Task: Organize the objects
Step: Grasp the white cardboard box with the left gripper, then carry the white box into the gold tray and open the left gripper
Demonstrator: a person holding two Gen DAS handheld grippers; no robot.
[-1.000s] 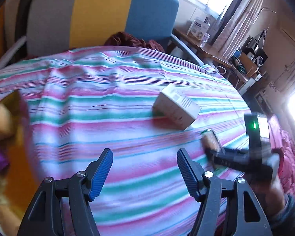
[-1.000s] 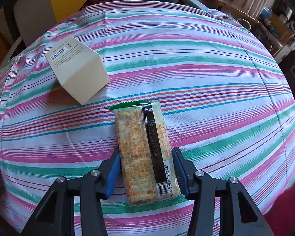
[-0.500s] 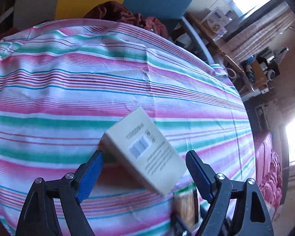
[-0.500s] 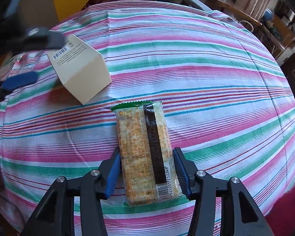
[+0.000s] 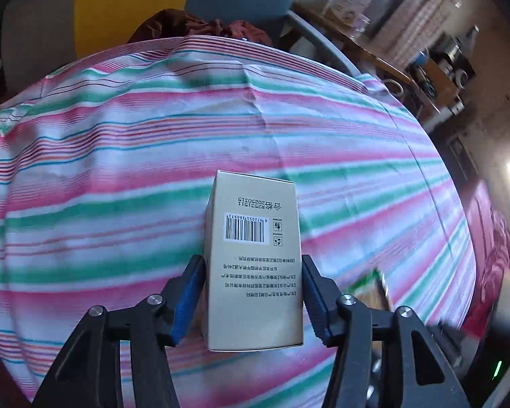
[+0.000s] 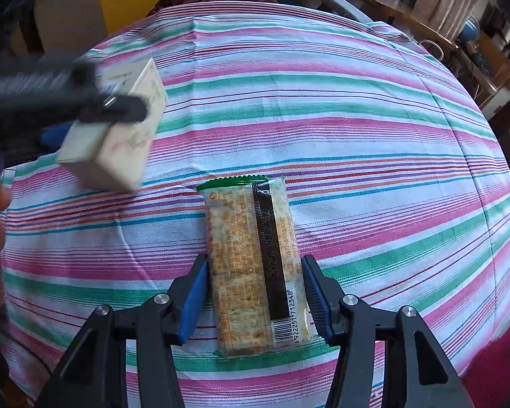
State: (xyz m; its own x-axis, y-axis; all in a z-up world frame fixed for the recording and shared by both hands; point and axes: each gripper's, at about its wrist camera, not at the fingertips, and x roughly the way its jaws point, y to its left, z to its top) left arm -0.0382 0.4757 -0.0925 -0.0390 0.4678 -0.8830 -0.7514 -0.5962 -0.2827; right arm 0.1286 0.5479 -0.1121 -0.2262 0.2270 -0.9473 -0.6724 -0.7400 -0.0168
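- left gripper (image 5: 253,301): jaws, a second ago wide over bare striped cloth (image 5: 119,170), have just closed onto the cream box (image 5: 253,255).
- right gripper (image 6: 255,297): unchanged, clamped on the cracker packet (image 6: 255,261) lying on the cloth.

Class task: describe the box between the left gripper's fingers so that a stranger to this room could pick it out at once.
Start at the striped tablecloth. Near its front, the left gripper has just closed on a plain beige carton with a barcode. Its only neighbour, the cracker packet, is a flat, crinkly wrapper.
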